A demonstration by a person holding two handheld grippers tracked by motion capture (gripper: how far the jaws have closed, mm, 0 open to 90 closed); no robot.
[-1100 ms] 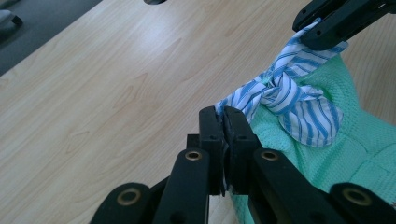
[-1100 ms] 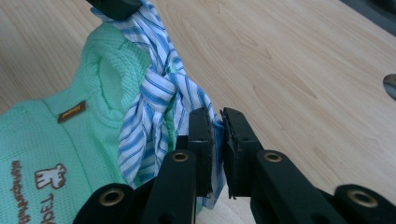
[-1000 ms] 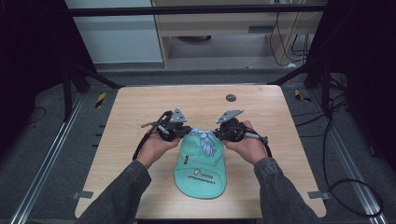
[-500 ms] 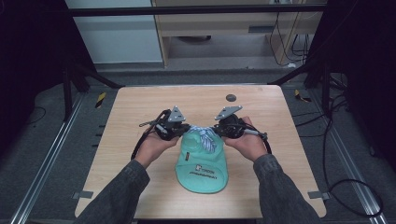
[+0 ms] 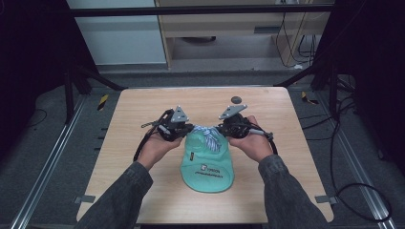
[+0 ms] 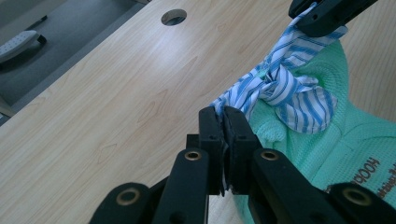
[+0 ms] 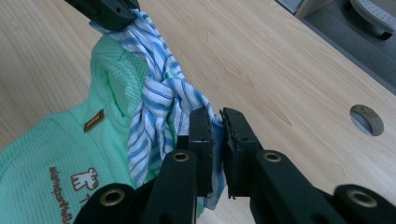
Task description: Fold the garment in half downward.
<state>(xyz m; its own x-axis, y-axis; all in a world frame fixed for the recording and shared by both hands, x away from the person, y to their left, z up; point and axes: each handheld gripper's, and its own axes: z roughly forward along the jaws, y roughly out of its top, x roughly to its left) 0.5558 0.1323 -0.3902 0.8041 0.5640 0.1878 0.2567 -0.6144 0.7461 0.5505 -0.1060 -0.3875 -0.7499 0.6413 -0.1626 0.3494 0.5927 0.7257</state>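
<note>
A mint-green mesh garment (image 5: 207, 164) lies flat on the wooden table (image 5: 143, 109), its printed logo facing up. A blue-and-white striped ribbon (image 5: 208, 136) is knotted at its collar. My left gripper (image 5: 191, 130) is shut on the ribbon's left end, and my right gripper (image 5: 220, 130) is shut on its right end. In the left gripper view the jaws (image 6: 223, 114) pinch striped cloth beside the knot (image 6: 289, 93), with the green garment (image 6: 345, 140) behind. In the right gripper view the jaws (image 7: 218, 116) clamp the ribbon (image 7: 159, 98) over the garment (image 7: 56, 149).
A round cable hole (image 5: 236, 99) sits in the table behind the grippers, also visible as the hole (image 6: 173, 17) and hole (image 7: 366, 120). Bare wood lies on both sides of the garment. Cables trail off the table's right side, and a cabinet stands beyond the far edge.
My right gripper has edged slightly toward the far side of the table. Both grippers keep their hold on the ribbon, and the garment has not shifted.
</note>
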